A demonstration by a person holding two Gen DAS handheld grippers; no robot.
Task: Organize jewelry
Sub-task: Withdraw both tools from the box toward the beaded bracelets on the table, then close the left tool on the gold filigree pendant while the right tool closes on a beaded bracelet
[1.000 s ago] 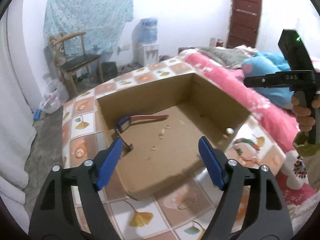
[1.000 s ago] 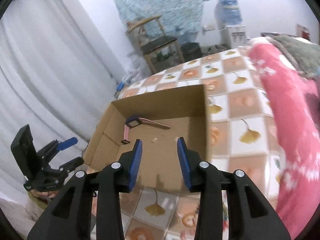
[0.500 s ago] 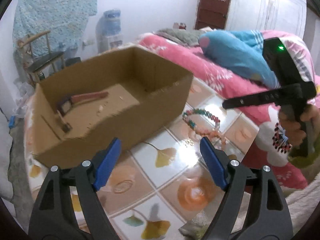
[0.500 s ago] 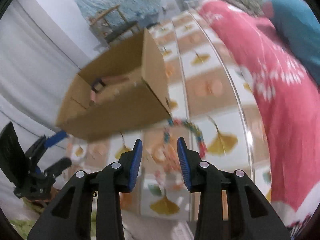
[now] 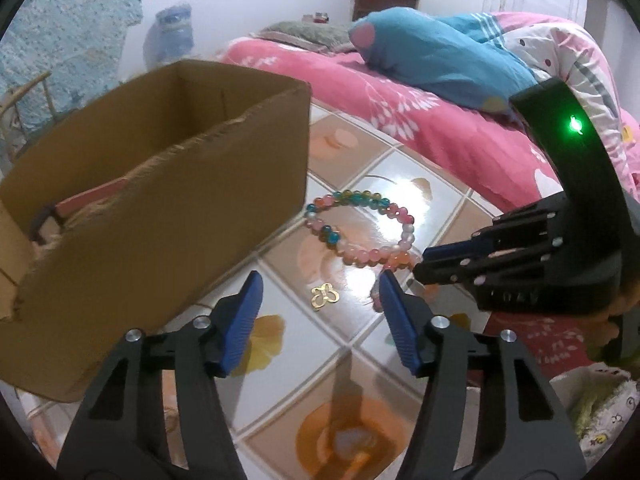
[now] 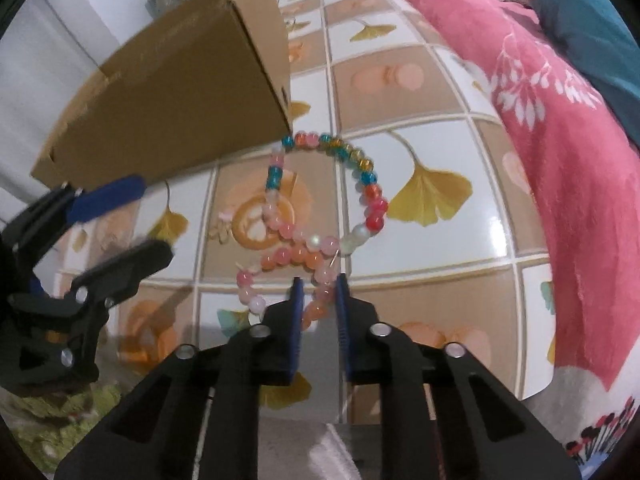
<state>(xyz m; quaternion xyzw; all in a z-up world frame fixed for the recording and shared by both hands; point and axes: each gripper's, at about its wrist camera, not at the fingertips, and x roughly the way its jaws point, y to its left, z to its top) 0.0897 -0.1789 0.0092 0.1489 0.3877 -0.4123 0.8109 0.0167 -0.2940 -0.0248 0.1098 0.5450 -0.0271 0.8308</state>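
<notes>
A bracelet of coloured beads [image 6: 320, 200] [image 5: 360, 224] lies on the tiled table just right of the cardboard box [image 5: 152, 184]. My right gripper [image 6: 319, 292] [image 5: 440, 264] is low over the bracelet's near end. Its jaws are closing, with pink and orange beads pinched between the pads. A small gold butterfly charm [image 5: 325, 297] [image 6: 221, 233] rests on a white tile. My left gripper [image 5: 320, 292] [image 6: 156, 216] hovers over it, jaws closing but still wide apart and touching nothing. Inside the box a pink watch strap [image 5: 92, 196] shows over the torn wall.
A pink flowered bedspread [image 6: 560, 160] and a blue pillow [image 5: 440, 56] border the table on the right. The table's near edge [image 6: 536, 392] curves close to my right gripper. Green patterned cloth [image 6: 60, 424] lies low at the left. A water dispenser [image 5: 168, 36] stands far back.
Both grippers left the space above the box and dropped to the tiles beside it. The right jaws narrowed around the bracelet's beads. The left jaws narrowed over the gold charm.
</notes>
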